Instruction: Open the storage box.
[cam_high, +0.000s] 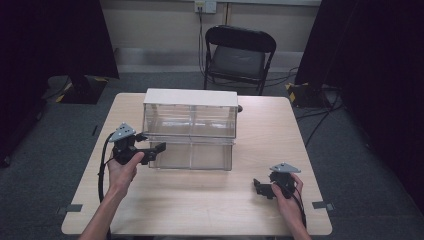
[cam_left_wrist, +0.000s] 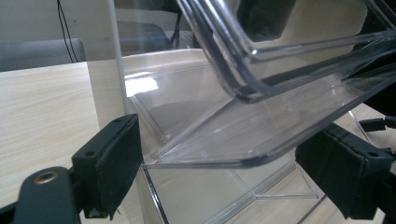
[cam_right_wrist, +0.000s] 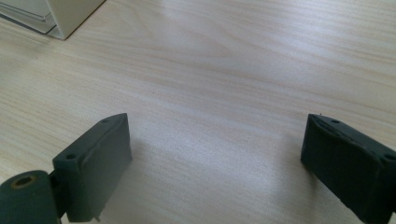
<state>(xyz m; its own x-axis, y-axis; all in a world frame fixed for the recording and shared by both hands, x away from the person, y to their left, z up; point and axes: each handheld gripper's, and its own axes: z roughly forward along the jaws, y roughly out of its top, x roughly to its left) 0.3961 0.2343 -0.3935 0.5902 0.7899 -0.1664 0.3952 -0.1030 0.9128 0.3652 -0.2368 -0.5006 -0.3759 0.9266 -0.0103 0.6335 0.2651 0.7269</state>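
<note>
The table (cam_high: 200, 200) is made of pale wood with thin lines running across it. Closest to the person, the right gripper (cam_high: 263, 188) sits low over a bare part of the wood near the right edge. Its jaws are wide apart and hold nothing. In the right gripper view only the wood lies between them.

A bit farther in, the left gripper (cam_high: 156, 148) is at the left end of the clear plastic drawer box (cam_high: 190, 127). Its jaws are wide apart too. In the left gripper view the rim of the bottom drawer (cam_left_wrist: 261, 140) lies between the two black pads, but the pads do not squeeze it. That drawer sticks out a little toward the person.

The box stands in the middle of the table and has a white top.

Past the table is grey carpet floor (cam_high: 165, 82). A black folding chair (cam_high: 239, 55) stands by the pale wall (cam_high: 150, 25). Dark curtains (cam_high: 375, 75) hang on both sides, and cables (cam_high: 320, 117) lie on the floor.
</note>
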